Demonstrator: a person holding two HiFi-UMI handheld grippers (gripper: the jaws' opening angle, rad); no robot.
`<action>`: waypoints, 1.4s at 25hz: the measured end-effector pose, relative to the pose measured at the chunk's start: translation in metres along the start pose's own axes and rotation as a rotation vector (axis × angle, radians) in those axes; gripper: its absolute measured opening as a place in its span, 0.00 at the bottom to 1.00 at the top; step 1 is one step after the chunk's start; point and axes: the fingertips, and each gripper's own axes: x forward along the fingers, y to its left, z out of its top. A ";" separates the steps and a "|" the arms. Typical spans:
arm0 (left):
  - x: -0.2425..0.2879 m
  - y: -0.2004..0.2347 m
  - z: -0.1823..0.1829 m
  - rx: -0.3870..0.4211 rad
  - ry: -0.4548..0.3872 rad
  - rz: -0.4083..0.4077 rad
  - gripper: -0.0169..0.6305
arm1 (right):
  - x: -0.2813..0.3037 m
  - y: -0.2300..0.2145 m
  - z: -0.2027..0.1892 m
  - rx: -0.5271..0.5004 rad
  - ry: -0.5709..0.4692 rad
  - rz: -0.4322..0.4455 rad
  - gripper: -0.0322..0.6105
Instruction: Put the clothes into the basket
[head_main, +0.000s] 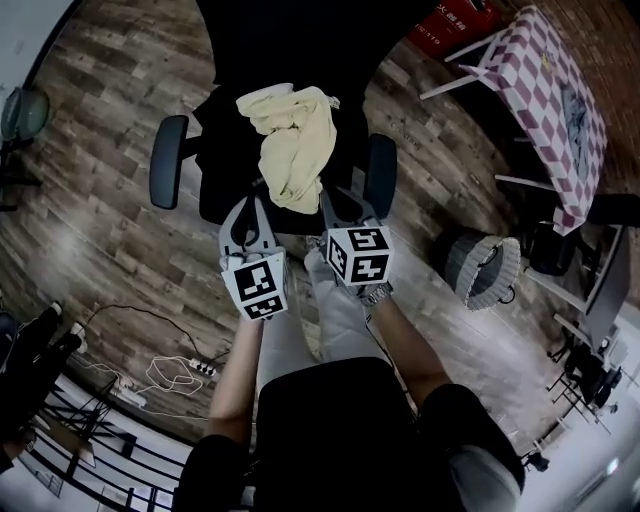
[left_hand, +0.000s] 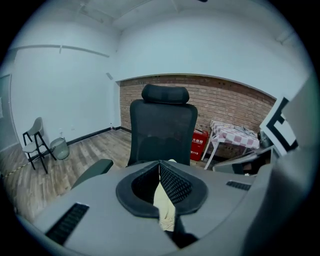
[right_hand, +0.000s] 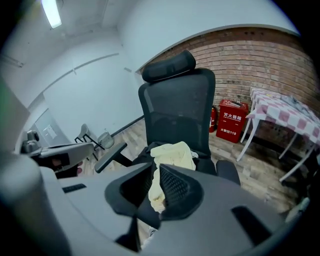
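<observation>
A pale yellow garment (head_main: 290, 140) lies bunched on the seat of a black office chair (head_main: 222, 150), one end hanging over the front edge. My left gripper (head_main: 248, 207) hovers just left of that hanging end with its jaws together and nothing held; in the left gripper view the cloth (left_hand: 164, 205) shows beyond the closed tips (left_hand: 160, 164). Just right of the hanging end is my right gripper (head_main: 336, 202), its jaws (right_hand: 152, 167) a narrow slit apart and empty, the garment (right_hand: 172, 152) beyond them. The round grey basket (head_main: 483, 268) stands on the floor to the right.
The chair's armrests (head_main: 168, 160) flank the seat. A table with a checked cloth (head_main: 550, 90) and a red box (head_main: 455, 20) stand at the back right. A power strip with cables (head_main: 165, 375) lies at the lower left, and my own legs (head_main: 335, 320) are below the grippers.
</observation>
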 end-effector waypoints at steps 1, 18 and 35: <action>0.007 0.004 -0.005 -0.001 0.008 -0.005 0.05 | 0.009 0.000 -0.005 0.008 0.011 -0.004 0.11; 0.083 0.026 -0.063 -0.017 0.072 -0.085 0.05 | 0.134 -0.029 -0.084 0.115 0.156 -0.052 0.46; 0.123 0.031 -0.127 0.008 0.140 -0.116 0.05 | 0.241 -0.041 -0.166 0.155 0.298 -0.051 0.62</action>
